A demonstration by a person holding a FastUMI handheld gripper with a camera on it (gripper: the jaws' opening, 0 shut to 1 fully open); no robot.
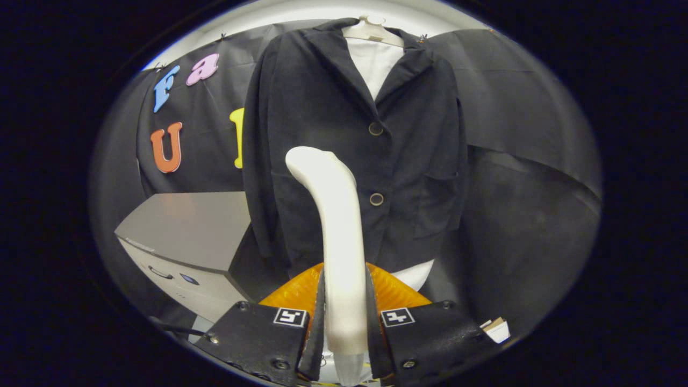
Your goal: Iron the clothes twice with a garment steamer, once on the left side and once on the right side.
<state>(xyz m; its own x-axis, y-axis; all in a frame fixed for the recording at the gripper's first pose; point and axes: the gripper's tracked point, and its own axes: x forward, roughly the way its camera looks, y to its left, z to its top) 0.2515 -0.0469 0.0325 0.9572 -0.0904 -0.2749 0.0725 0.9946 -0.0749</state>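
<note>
Black cloth wall behind: jacket hung for steaming, steamer in the grip.

Gripper fingers are clamped on the handle of the white steamer, one on each side. Its head sits just in front of the dark jacket, left of the buttons and about level with the lower one. Contact cannot be confirmed. Recommended: keep the head flat and stroke slowly along one side. A grey cabinet stands beside the jacket.
</note>
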